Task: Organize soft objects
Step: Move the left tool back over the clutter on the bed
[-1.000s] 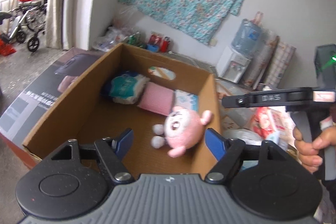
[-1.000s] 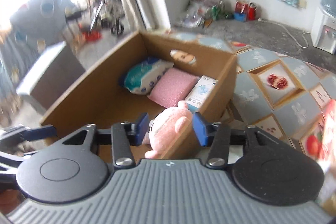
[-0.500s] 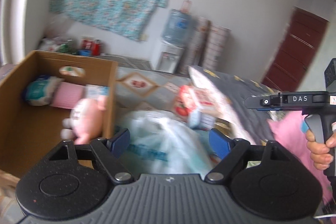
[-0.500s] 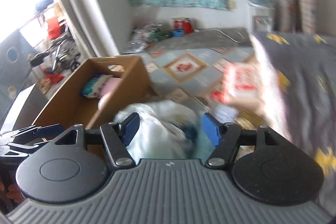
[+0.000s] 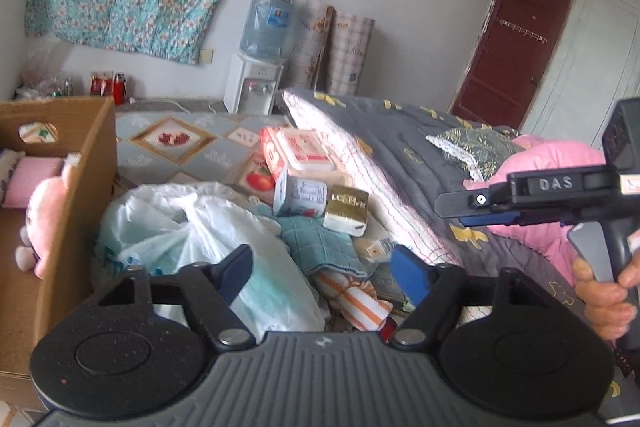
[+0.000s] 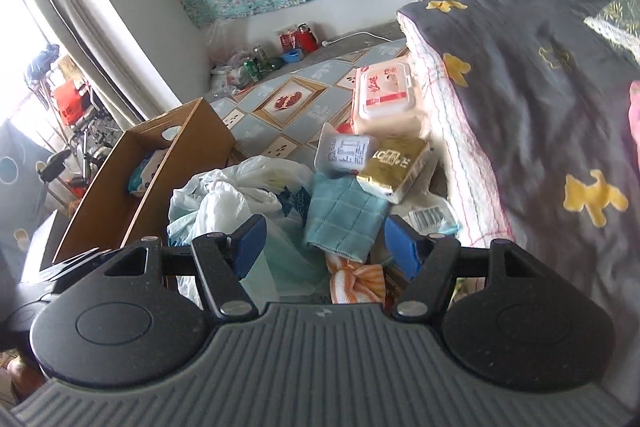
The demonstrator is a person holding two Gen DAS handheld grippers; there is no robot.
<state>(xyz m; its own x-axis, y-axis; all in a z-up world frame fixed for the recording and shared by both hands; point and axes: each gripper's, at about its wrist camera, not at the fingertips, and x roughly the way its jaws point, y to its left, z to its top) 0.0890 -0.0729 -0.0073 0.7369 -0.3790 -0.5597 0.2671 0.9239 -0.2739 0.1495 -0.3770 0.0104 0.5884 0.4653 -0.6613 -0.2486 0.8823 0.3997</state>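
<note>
Two empty tongs (image 5: 322, 269), teal towel (image 6: 344, 217)

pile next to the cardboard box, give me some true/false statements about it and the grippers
1. The gold packet lies on top of the teal towel. True.
2. The right gripper is clamped on the teal towel. False: its jaws stand apart with nothing pressed between them.
3. The pink plush toy is inside the cardboard box. True.
4. The white plastic bag sits inside the box. False: it lies outside, beside the box wall.
5. The left gripper holds the orange striped cloth. False: its jaws are open and empty, having just been closing a little.
</note>
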